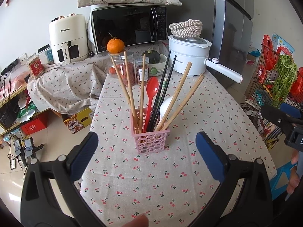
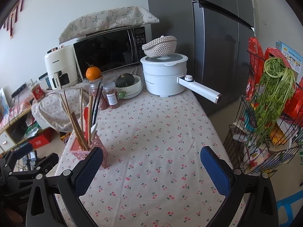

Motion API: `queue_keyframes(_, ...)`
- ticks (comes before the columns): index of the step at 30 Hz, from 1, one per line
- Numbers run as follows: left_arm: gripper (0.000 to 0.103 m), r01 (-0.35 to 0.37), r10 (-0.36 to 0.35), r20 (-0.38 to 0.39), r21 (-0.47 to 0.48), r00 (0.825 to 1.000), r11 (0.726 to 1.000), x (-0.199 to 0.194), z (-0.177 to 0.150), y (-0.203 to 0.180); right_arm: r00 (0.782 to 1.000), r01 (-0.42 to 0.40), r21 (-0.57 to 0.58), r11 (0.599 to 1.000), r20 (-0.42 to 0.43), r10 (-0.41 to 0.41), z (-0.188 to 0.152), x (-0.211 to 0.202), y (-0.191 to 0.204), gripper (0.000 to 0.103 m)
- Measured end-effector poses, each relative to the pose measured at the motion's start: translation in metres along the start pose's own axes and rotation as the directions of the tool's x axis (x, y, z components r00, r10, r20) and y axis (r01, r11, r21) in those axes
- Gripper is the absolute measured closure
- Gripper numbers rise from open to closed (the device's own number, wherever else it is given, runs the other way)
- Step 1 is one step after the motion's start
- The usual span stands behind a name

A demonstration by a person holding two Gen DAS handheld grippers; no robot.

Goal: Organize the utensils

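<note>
A pink perforated holder [image 1: 151, 141] stands upright on the cherry-print tablecloth [image 1: 170, 179]. It holds several wooden chopsticks [image 1: 130, 87], two black chopsticks [image 1: 162, 92], a red spoon [image 1: 151, 94] and a white spoon [image 1: 166, 104]. My left gripper [image 1: 146, 151] is open and empty, just in front of the holder. The holder also shows in the right wrist view [image 2: 89, 151], at the left by the left finger. My right gripper [image 2: 151, 164] is open and empty over bare cloth; it shows at the right edge of the left wrist view [image 1: 280, 117].
At the table's back stand a white electric pot [image 2: 164, 75] with a long handle, a bowl with a green squash [image 2: 130, 87], two jars [image 2: 111, 96] and an orange [image 2: 93, 72]. A microwave [image 2: 111, 45] and air fryer [image 2: 60, 66] sit behind. A wire rack with greens [image 2: 269, 113] stands right.
</note>
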State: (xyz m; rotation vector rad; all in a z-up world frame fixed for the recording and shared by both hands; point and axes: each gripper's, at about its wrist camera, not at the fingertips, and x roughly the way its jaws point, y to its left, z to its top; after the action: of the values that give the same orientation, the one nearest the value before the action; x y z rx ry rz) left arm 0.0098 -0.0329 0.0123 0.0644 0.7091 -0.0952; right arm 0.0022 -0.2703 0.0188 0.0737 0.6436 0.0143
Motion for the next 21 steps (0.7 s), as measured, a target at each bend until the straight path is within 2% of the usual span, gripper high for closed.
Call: queue_keyframes(21, 0.001, -0.012, 0.012, 0.034, -0.006, 0.999, 1.0, -0.0041, 0.0011, 0.0001, 1.0, 0.029, 0.007, 1.0, -0.002, -0.029, 0.0006, 0.0046, -0.0014, 0.0)
